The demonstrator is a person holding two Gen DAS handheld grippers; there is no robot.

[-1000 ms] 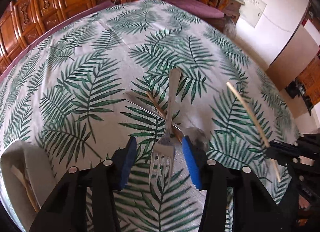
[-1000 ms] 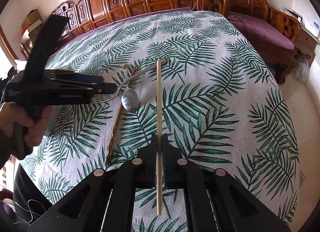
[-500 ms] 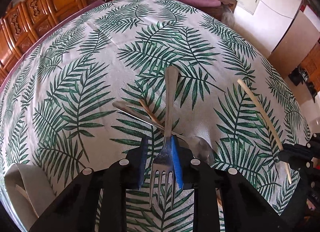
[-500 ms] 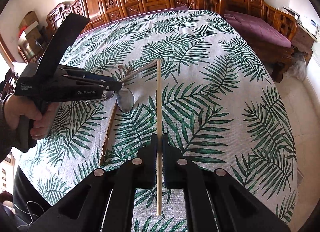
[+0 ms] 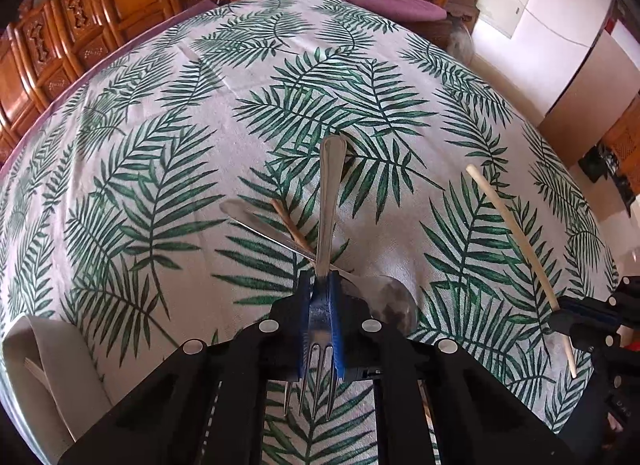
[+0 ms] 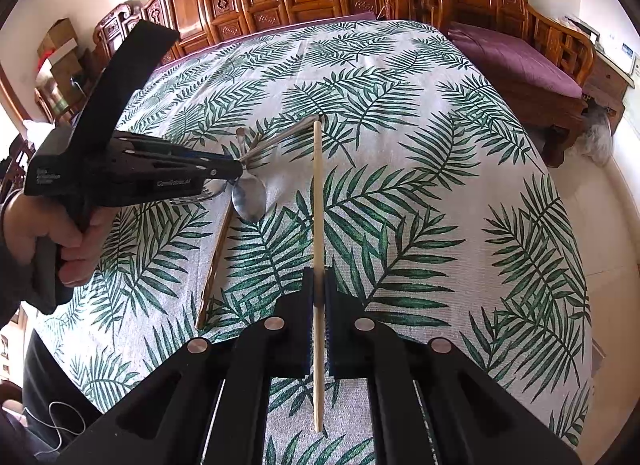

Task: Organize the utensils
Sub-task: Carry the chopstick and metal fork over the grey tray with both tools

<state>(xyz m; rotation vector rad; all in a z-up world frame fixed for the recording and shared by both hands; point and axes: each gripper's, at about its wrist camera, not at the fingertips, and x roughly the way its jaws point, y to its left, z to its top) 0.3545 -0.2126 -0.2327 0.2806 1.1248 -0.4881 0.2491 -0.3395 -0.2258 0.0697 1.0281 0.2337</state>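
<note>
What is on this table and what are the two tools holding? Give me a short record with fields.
surface: table with a palm-leaf cloth
left gripper: jaws have just closed on the fork, at its neck
right gripper: shut on a pale chopstick
still lying: spoon and dark chopstick, under the fork
holder: grey container at the left edge

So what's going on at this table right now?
A person is sorting utensils on a leaf-print tablecloth with two hand-held tongs. The left tongs have just been closing and now pinch a fork at its neck, tines toward the camera. It lies across a spoon and a darker chopstick. The right tongs are shut on a pale chopstick. A white container sits at the table's edge.
</note>
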